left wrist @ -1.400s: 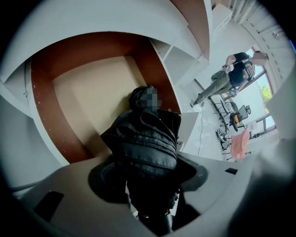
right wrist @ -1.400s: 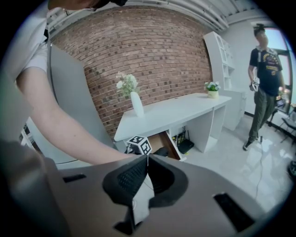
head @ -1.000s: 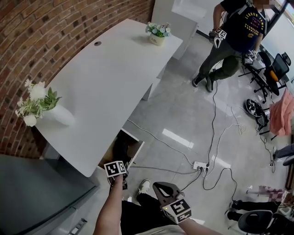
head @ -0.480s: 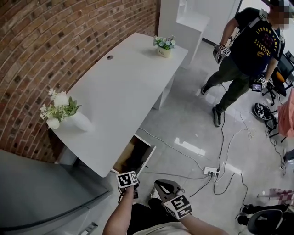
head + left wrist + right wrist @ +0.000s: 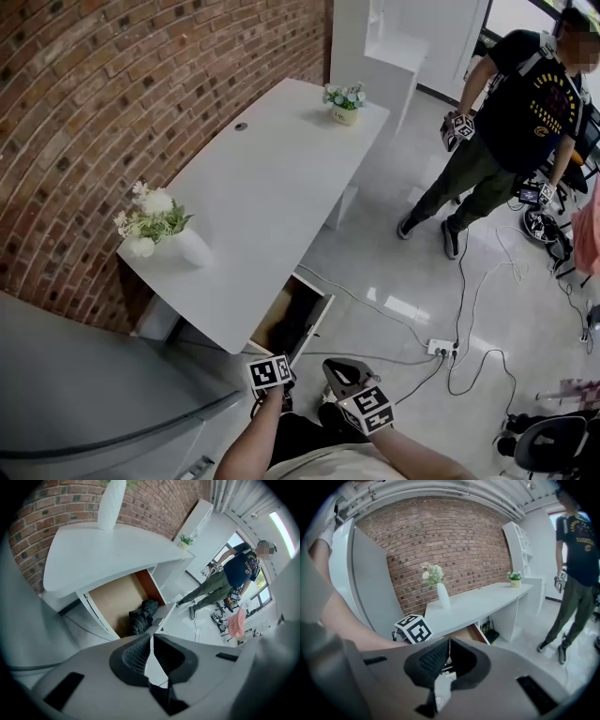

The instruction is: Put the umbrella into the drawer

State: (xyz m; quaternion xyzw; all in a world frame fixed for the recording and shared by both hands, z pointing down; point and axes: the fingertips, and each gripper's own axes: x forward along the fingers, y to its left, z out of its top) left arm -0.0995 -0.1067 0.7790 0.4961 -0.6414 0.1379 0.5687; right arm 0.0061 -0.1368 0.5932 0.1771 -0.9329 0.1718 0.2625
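The black folded umbrella (image 5: 142, 616) lies inside the open drawer (image 5: 115, 603) under the white desk (image 5: 108, 550). In the head view the drawer (image 5: 315, 322) stands pulled out, its inside dark. My left gripper (image 5: 151, 641) hovers above and in front of the drawer; its jaws are closing, tips nearly together, with nothing between them. Its marker cube (image 5: 270, 372) shows at the bottom of the head view. Beside it, my right gripper (image 5: 345, 373) is shut and empty, and in its own view the gripper (image 5: 448, 645) faces the desk.
A white vase of flowers (image 5: 178, 246) and a small flower pot (image 5: 346, 111) stand on the desk (image 5: 262, 197) against the brick wall. A grey cabinet (image 5: 84, 394) is at left. A person (image 5: 511, 122) stands at the back right. Cables and a power strip (image 5: 442, 351) lie on the floor.
Both grippers have drawn up and back from the drawer, and the left one has closed. The head view now takes in more of the desk. The person at the back has stepped further right.
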